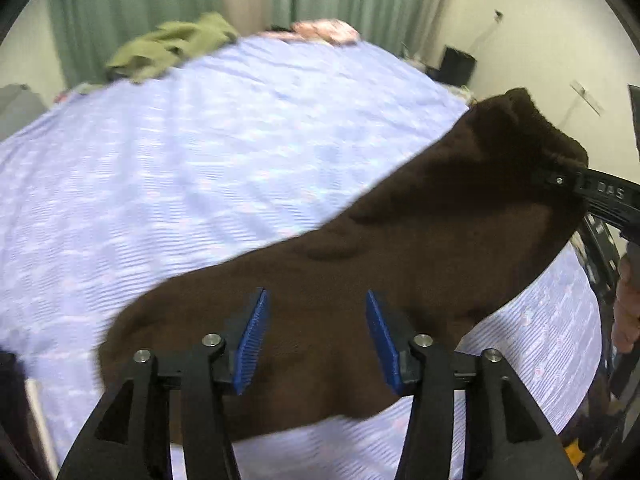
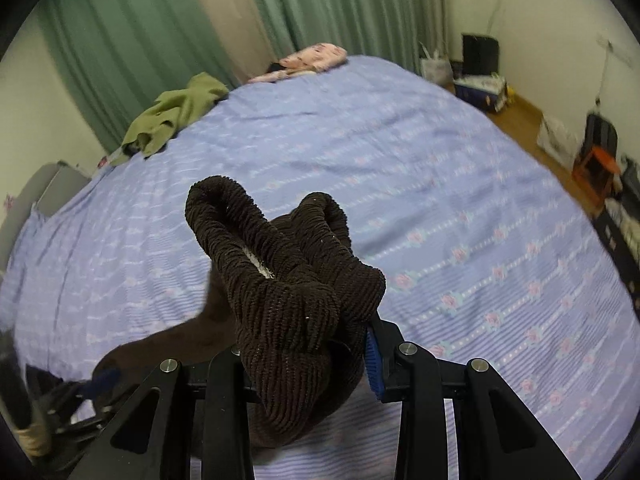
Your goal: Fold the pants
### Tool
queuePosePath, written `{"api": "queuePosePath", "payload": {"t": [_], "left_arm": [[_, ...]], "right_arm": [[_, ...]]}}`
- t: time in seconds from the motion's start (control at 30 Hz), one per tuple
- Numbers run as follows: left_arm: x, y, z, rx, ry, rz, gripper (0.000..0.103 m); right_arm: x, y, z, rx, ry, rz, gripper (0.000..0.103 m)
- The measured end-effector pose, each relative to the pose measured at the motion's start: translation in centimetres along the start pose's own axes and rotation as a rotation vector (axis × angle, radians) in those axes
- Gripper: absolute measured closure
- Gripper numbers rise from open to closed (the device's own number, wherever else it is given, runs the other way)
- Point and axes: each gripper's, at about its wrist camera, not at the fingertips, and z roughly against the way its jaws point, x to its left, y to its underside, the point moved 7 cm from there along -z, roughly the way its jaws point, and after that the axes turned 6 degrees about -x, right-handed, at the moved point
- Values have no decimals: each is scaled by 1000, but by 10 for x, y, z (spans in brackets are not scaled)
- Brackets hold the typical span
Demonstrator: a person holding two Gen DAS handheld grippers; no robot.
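Dark brown corduroy pants (image 1: 400, 232) stretch across a lilac flowered bedsheet (image 1: 200, 140), their right end lifted off the bed. My left gripper (image 1: 316, 340) hovers over the lower part of the pants, its blue pads (image 1: 252, 344) apart and no cloth pinched between them. In the right wrist view my right gripper (image 2: 308, 352) is shut on the bunched, ribbed waistband of the pants (image 2: 280, 280), which bulges up over the fingers and hides the left pad. Only the right blue pad (image 2: 373, 364) shows. The right gripper (image 1: 560, 180) also appears in the left wrist view, holding the raised end.
A green garment (image 2: 176, 112) and a pink patterned cloth (image 2: 312, 58) lie at the bed's far edge before green curtains. Bags, boxes (image 2: 480, 84) and an orange stool (image 2: 600, 164) stand on the floor to the right. A hand (image 1: 626, 308) shows at the right edge.
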Motion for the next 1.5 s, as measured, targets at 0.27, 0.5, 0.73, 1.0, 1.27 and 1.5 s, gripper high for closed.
{"api": "queuePosePath", "payload": {"t": [0.27,0.5,0.73,1.0,1.27,1.5], "left_arm": [[83,58,81,-25,-120,169,53],[130,104,111,-27,-160,301,53],[170,141,124,-12,-240,360,53],[202,171,141,16,-364,385,39],[215,168,157,-2,-443,370,25],[199,139,169,-50,-398,322,21]], "right_arm": [[118,8,26,-15,-49,156,68],[222,45,22,25,-99,310,68],[305,111,-6,117,-155,471,68],[345,181,-33,228,-145,657,60],[349,194,-9,302,-262,690,18],[325,178,54,255,-369,557,17]]}}
